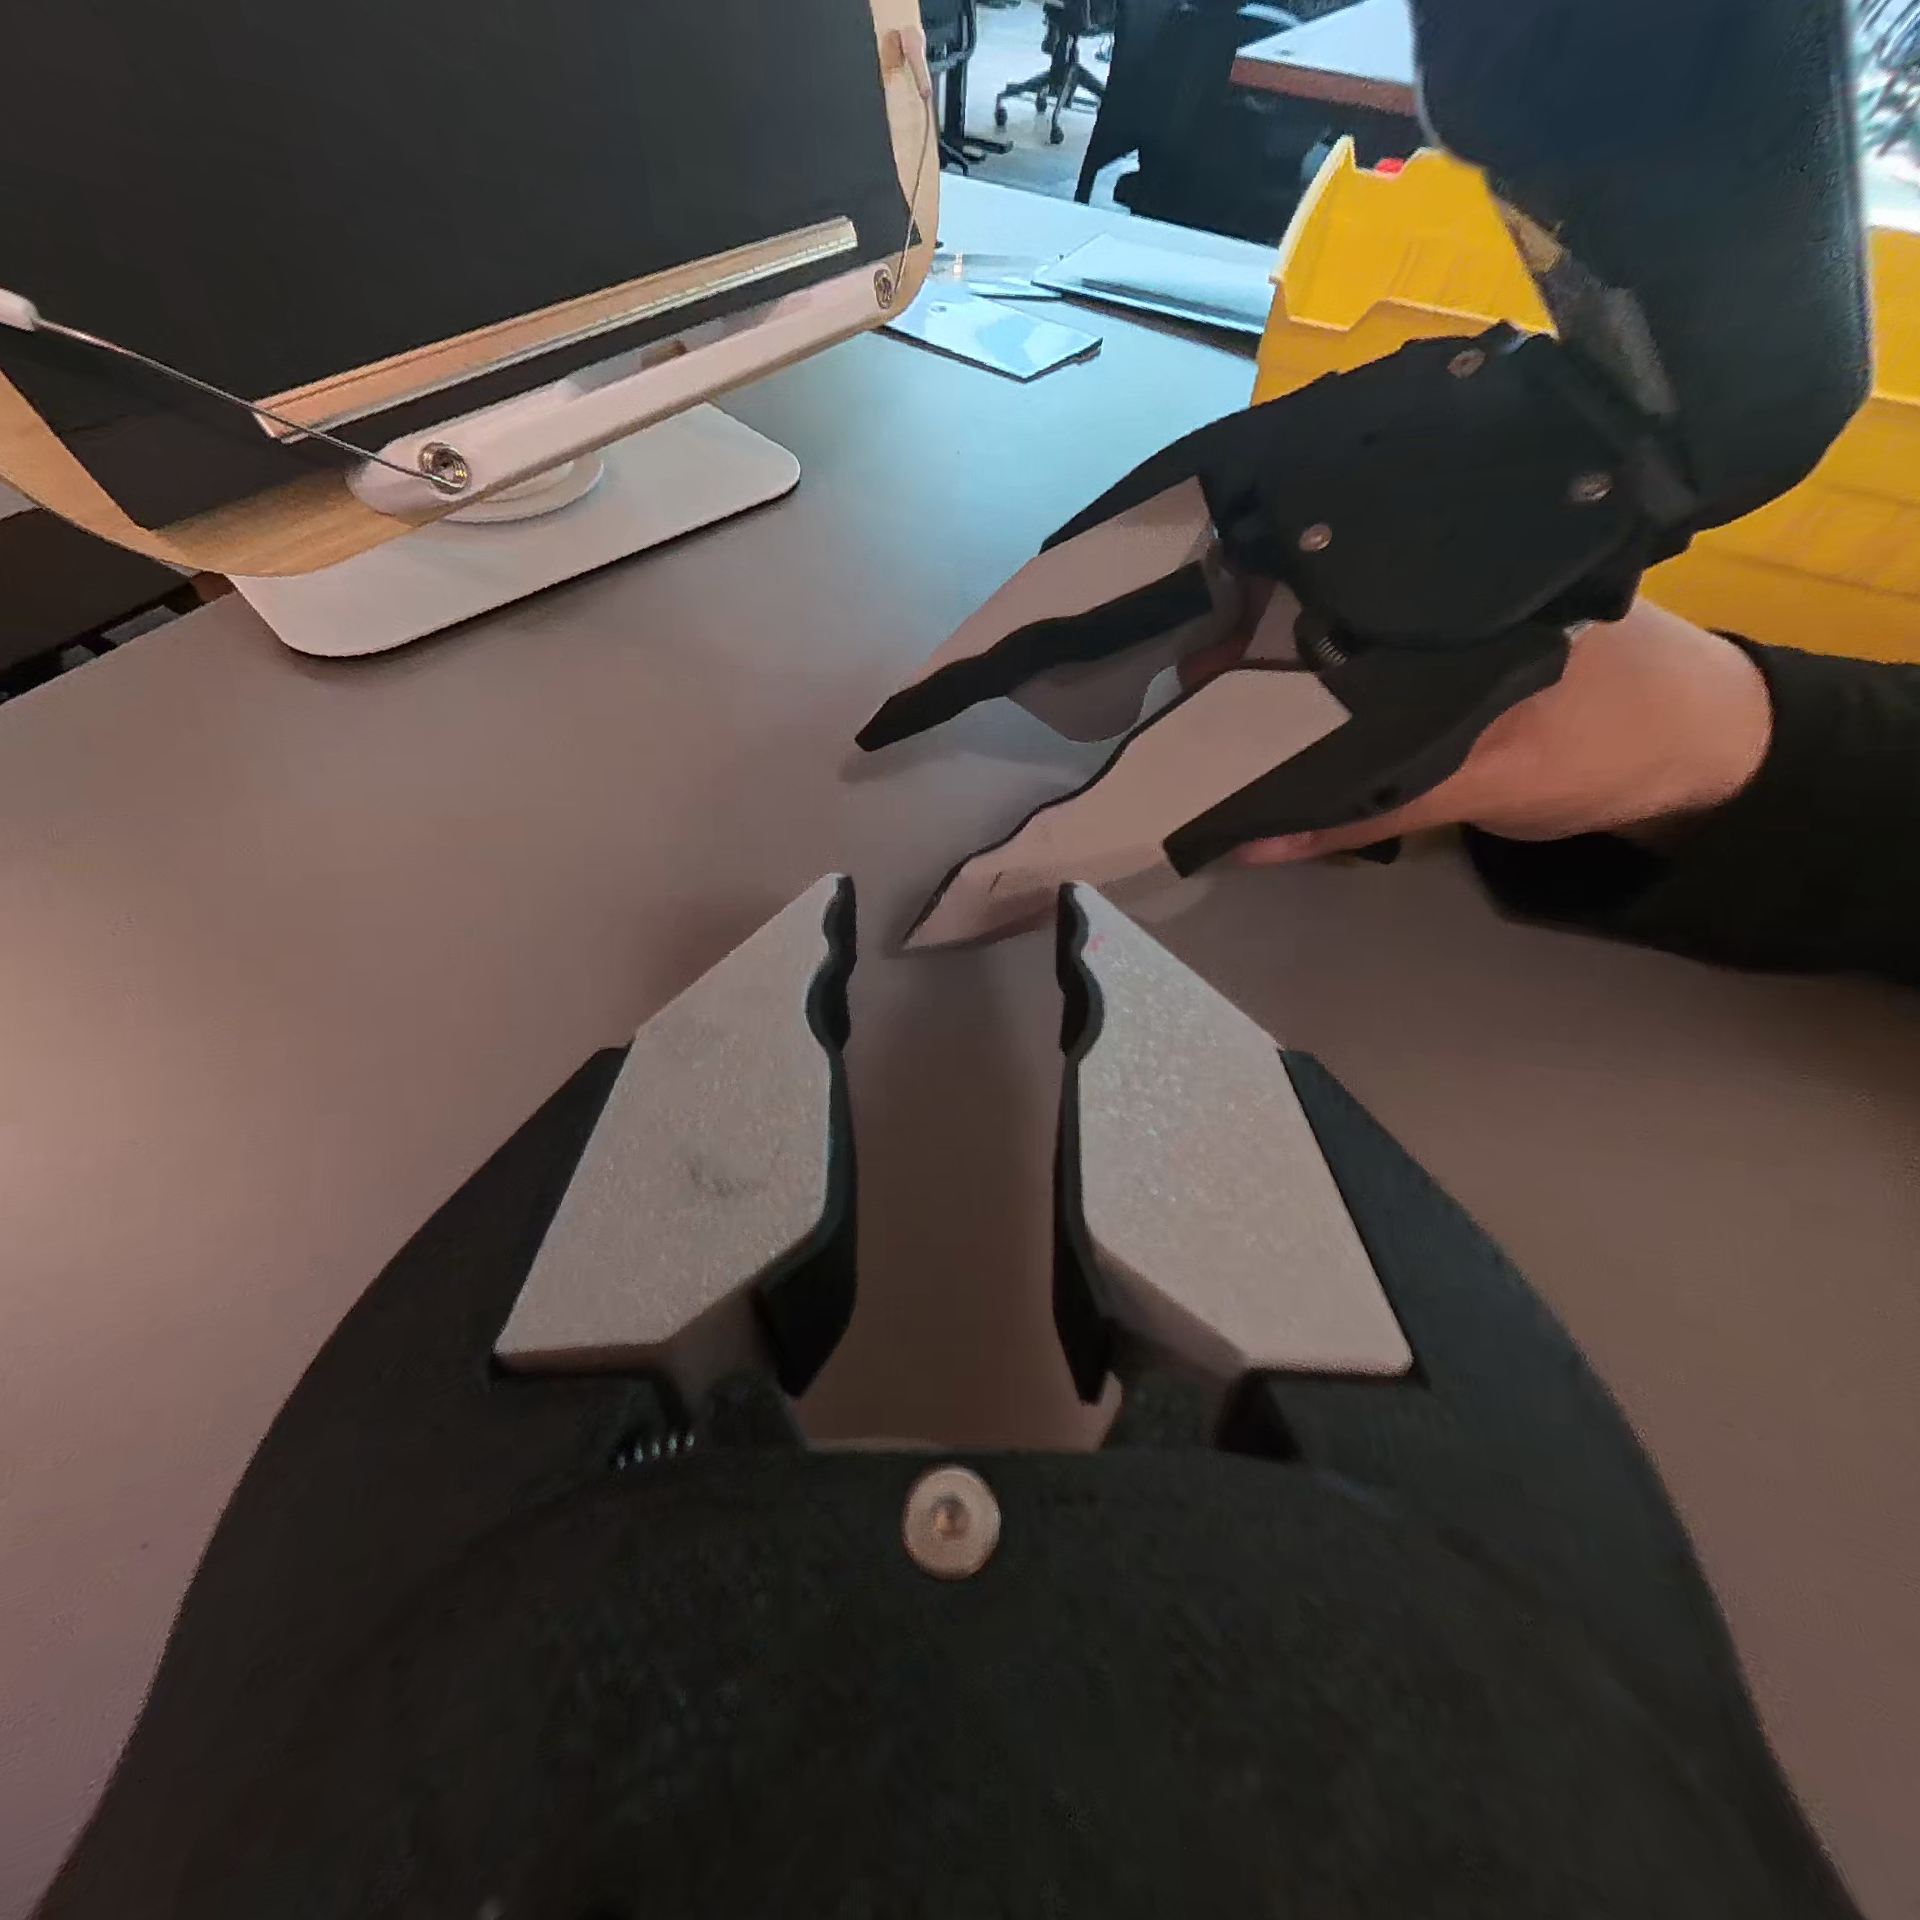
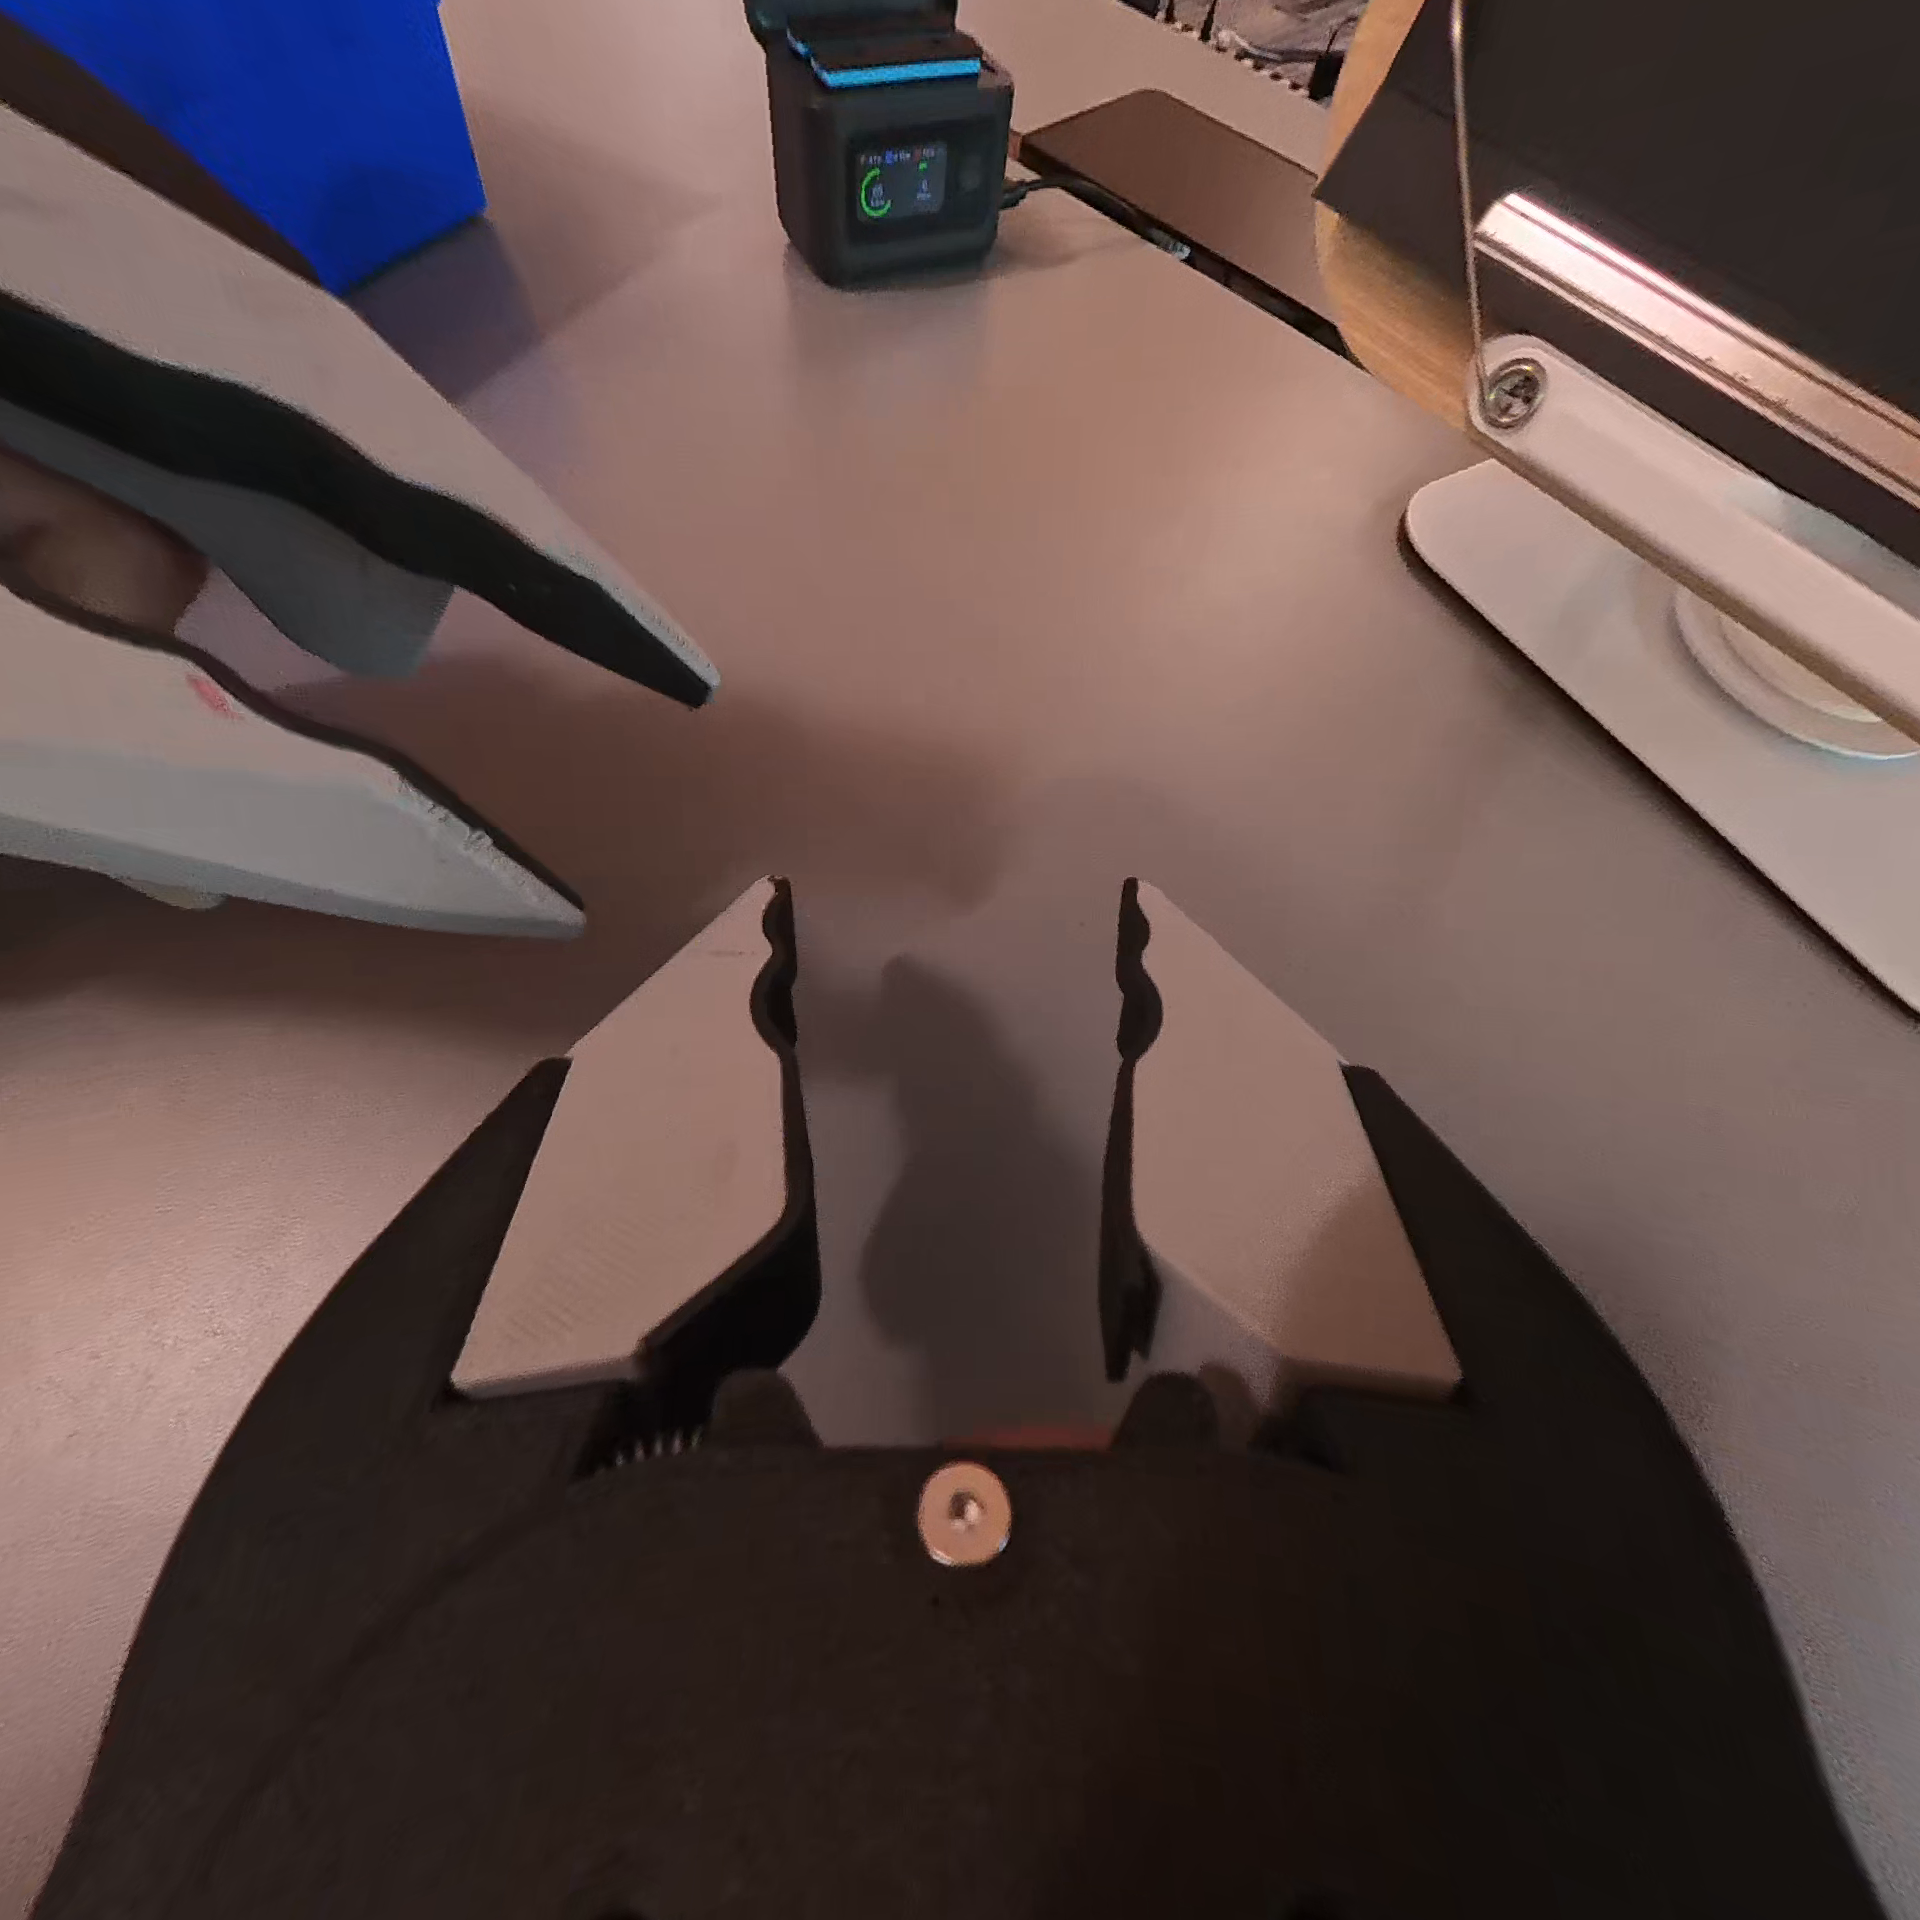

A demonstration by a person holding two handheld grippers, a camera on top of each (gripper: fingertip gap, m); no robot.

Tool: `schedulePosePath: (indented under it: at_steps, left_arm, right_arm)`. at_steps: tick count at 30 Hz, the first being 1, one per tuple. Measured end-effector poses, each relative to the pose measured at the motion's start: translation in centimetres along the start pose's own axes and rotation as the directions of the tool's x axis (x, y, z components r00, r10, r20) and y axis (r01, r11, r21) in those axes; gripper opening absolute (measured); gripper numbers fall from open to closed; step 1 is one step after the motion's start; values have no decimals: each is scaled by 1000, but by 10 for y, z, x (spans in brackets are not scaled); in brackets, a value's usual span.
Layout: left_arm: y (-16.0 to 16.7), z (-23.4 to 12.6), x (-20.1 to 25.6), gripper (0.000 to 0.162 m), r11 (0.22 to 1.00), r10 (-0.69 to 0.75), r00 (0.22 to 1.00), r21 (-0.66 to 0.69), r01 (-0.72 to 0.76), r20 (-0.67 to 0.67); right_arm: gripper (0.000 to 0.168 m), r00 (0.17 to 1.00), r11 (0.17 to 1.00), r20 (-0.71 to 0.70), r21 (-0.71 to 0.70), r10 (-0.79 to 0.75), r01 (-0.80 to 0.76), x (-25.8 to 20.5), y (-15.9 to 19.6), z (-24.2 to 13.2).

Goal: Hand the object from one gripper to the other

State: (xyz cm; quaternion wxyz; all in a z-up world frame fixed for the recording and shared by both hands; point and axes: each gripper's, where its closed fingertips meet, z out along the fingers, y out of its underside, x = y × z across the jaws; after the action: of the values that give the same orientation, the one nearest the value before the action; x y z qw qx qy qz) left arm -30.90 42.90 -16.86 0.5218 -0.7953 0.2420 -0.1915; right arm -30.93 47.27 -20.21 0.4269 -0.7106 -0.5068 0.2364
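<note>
- The left gripper [image 1: 956, 914] is held low over a grey-brown table [image 1: 416, 935], its two grey fingers parted with only bare tabletop in the gap; it holds nothing.
- The right gripper [image 2: 956, 904] is likewise spread wide and empty, pointing across the same table [image 2: 1039, 520].
- In the left wrist view, the right gripper [image 1: 883, 842] comes in from the right, tilted down, one fingertip resting on or just above the table right beside the left gripper's right finger.
- A person's hand [image 1: 1558, 758] in a black sleeve grips its handle.
- In the right wrist view, the left gripper [image 2: 644, 800] enters from the left, fingers apart, tips near the right gripper's left finger.
- The object to be handed over cannot be made out in either view; neither gripper has it.
- Farther out stand a monitor on a white base [image 1: 520, 582], a yellow bin [image 1: 1382, 281], a blue box [image 2: 312, 125] and a small black device with a lit screen [image 2: 894, 187].
</note>
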Motion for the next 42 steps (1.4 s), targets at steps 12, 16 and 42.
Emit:
schedulePosePath:
  at_steps: [12, 16, 42]
  left_arm:
    - [-39, -83, 14, 32, 992, -52, 998, 114, 50, 18]
    - [-60, -155, -28, 31, 995, -56, 980, 97, 38, 189]
    - [93, -228, -259, 8, 725, 253, 659, -590, 354, 708]
  right_arm:
    - [60, 1000, 999, -2, -37, 5, -5, 3, 13, 1]
    - [60, 1000, 998, -5, -51, -21, 20, 1, 15, 2]
    - [60, 1000, 998, 14, -57, -2, 3, -1, 16, 4]
